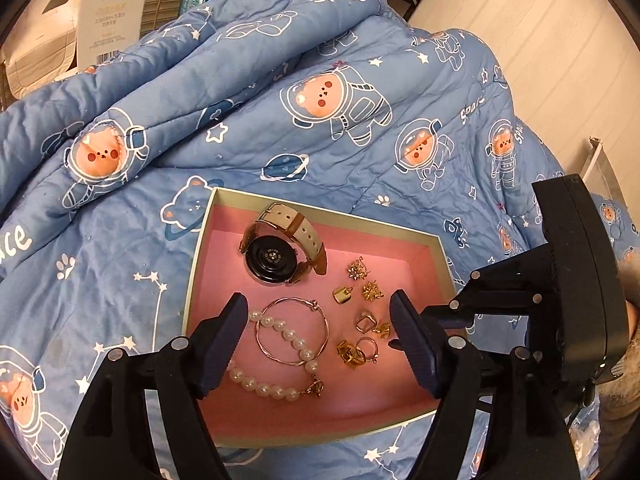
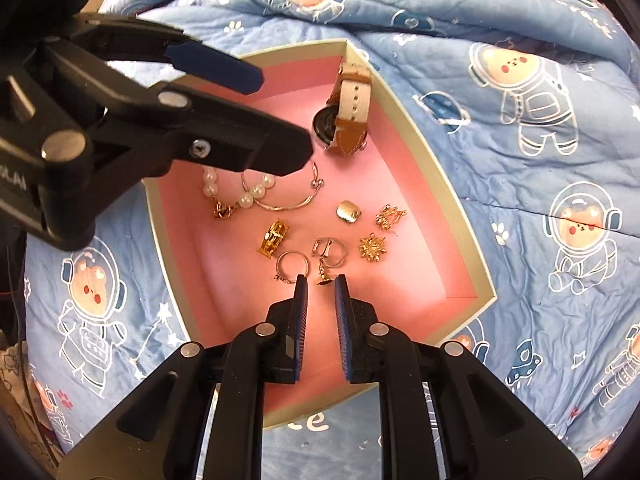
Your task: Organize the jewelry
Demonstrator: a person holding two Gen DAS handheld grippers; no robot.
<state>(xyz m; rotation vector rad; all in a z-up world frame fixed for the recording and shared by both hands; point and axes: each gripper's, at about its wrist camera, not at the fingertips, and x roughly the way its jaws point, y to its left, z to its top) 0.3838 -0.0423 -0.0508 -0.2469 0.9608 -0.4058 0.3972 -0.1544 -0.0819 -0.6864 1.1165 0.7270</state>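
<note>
I am holding my right gripper [image 2: 320,280], jaws narrowly parted and empty, just short of a gold earring [image 2: 321,277] in the pink box [image 2: 436,168] (on the bed). My left gripper [image 1: 318,332] is hovering wide open over the pearls [image 1: 280,330]; next, I judge, a careful pinch.

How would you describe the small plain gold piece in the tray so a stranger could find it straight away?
Start at the shallow pink-lined cardboard tray lying on the blue astronaut-bear quilt. Below the beige-and-brown-strapped wristwatch lies a cluster of small gold pieces. The smooth, rounded-square gold stud earring is the one nearest the watch, and it is the only plain, solid one; its neighbours are spiky, openwork or ring-shaped.
</note>
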